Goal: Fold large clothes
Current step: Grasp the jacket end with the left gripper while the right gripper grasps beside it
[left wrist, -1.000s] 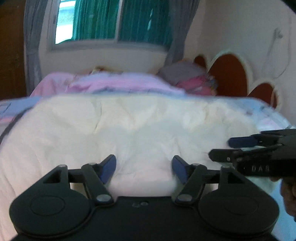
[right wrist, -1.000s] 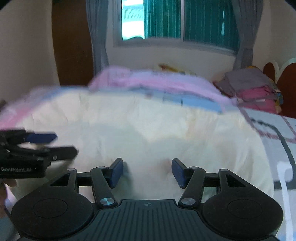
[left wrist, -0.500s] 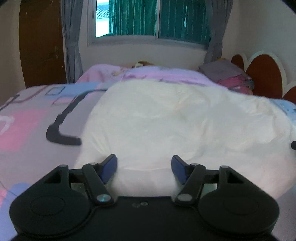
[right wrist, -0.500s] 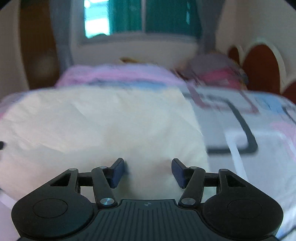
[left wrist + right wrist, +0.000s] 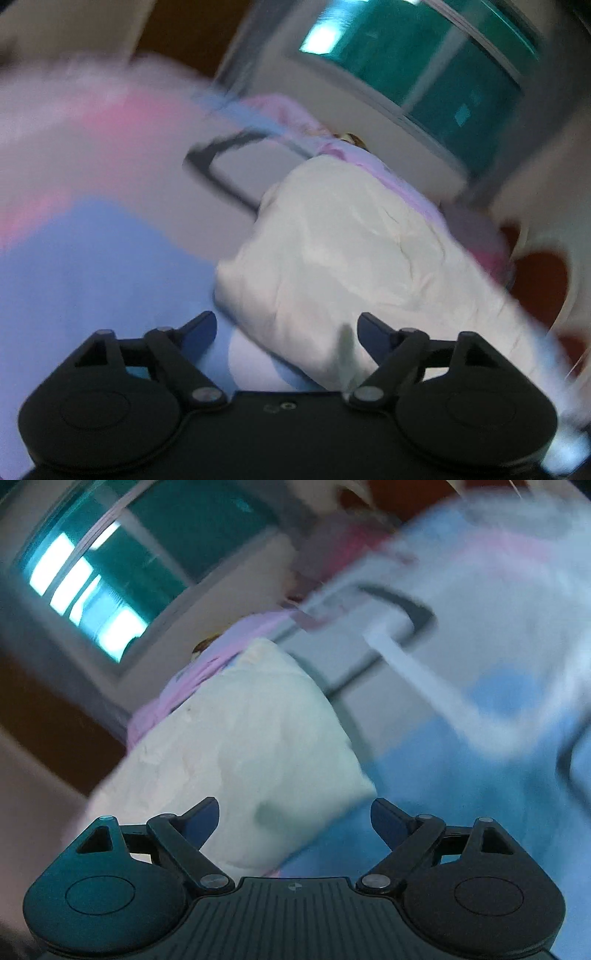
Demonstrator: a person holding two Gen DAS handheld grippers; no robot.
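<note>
A large cream-white garment (image 5: 343,254) lies folded on the patterned bedsheet (image 5: 92,258). In the left wrist view its near left corner reaches between the fingers of my left gripper (image 5: 286,328), whose jaws are opening and do not press the cloth. In the right wrist view the white garment (image 5: 251,738) shows its near right corner between the fingers of my right gripper (image 5: 295,814); those jaws are opening too, apart from the fabric. Both views are tilted and blurred.
The bedsheet (image 5: 480,738) carries pink, blue and grey shapes with dark outlines. A pink-lilac cover (image 5: 369,158) lies beyond the garment. A window with green curtains (image 5: 436,70) and a brown headboard (image 5: 535,280) stand behind the bed.
Both grippers slid apart to the garment's outer corners, rolled so the views tilt, and their jaws spread wider. Neither gripper shows in the other's view any more.
</note>
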